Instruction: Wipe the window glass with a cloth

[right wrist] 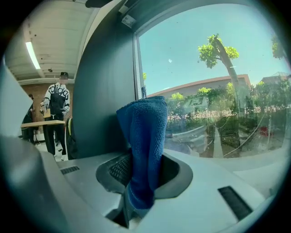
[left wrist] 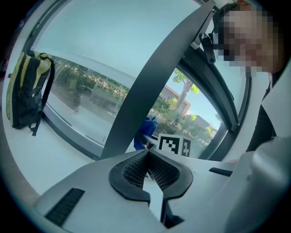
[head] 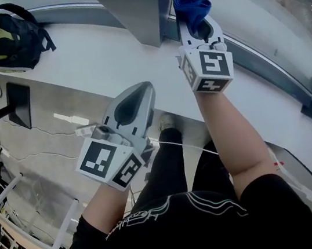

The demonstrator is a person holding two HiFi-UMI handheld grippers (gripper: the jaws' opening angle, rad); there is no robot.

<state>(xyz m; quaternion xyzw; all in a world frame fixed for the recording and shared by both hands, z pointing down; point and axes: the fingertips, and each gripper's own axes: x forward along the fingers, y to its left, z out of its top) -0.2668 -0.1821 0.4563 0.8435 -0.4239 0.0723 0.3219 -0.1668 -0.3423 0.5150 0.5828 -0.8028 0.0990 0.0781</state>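
A blue cloth (head: 189, 3) is clamped in my right gripper (head: 194, 26), which is held up close to the window glass (head: 254, 0), right of a grey pillar (head: 137, 6). In the right gripper view the cloth (right wrist: 146, 136) stands up between the shut jaws, with the glass (right wrist: 213, 68) just behind it. I cannot tell whether the cloth touches the glass. My left gripper (head: 143, 89) hangs lower, over the white sill (head: 93, 60), with its jaws shut and nothing in them (left wrist: 148, 154). From the left gripper view the cloth (left wrist: 145, 132) shows beyond the pillar (left wrist: 154, 77).
A black and yellow backpack (head: 4, 36) sits on the sill at the far left, against the glass (left wrist: 91, 86). A monitor (head: 19, 104) and cables lie on the floor below. A person (right wrist: 57, 109) stands far back in the room.
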